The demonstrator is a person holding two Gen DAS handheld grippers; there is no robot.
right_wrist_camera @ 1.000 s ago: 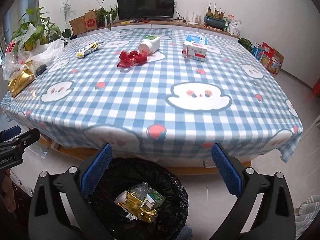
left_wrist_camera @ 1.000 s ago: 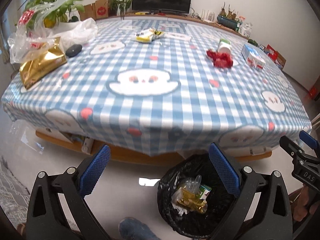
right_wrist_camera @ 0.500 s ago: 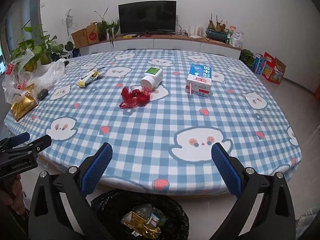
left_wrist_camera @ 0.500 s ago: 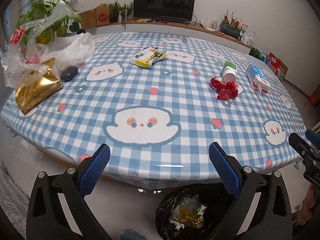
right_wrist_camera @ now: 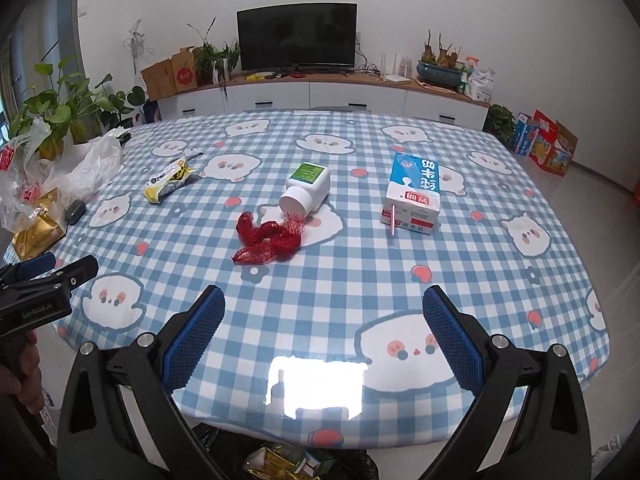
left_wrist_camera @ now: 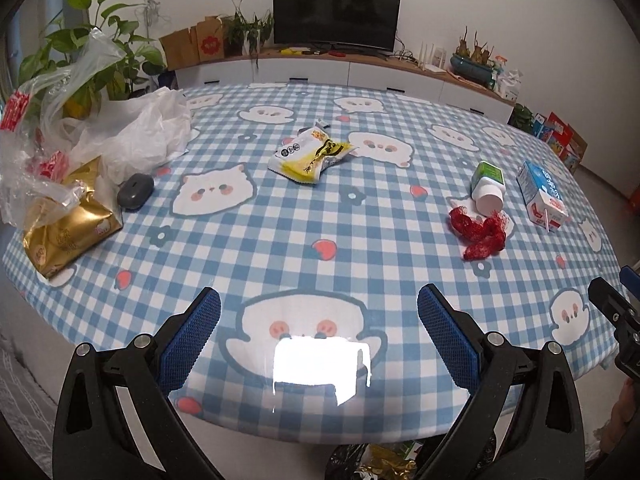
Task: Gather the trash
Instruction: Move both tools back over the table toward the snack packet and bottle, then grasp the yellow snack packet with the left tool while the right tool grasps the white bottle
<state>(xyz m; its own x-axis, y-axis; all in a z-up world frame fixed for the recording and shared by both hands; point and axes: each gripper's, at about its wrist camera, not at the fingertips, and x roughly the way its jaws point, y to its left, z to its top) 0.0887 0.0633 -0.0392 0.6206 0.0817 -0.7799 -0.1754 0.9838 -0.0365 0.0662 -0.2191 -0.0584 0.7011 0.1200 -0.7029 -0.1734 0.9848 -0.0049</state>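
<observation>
Wrappers and cartons lie across your checked table (right_wrist_camera: 500,280): yellow snack packet (left_wrist_camera: 310,156) far left, red mesh (right_wrist_camera: 266,238) touching the tipped white bottle (right_wrist_camera: 308,194) at centre, milk carton (right_wrist_camera: 414,196) to the right. Your left gripper (left_wrist_camera: 318,330) and right gripper (right_wrist_camera: 322,330) hover spread wide, gripping nothing. Below the near edge shows the black bin bag (right_wrist_camera: 352,466).

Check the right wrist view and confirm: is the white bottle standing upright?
No, the white bottle lies on its side beside the red netting.
</observation>
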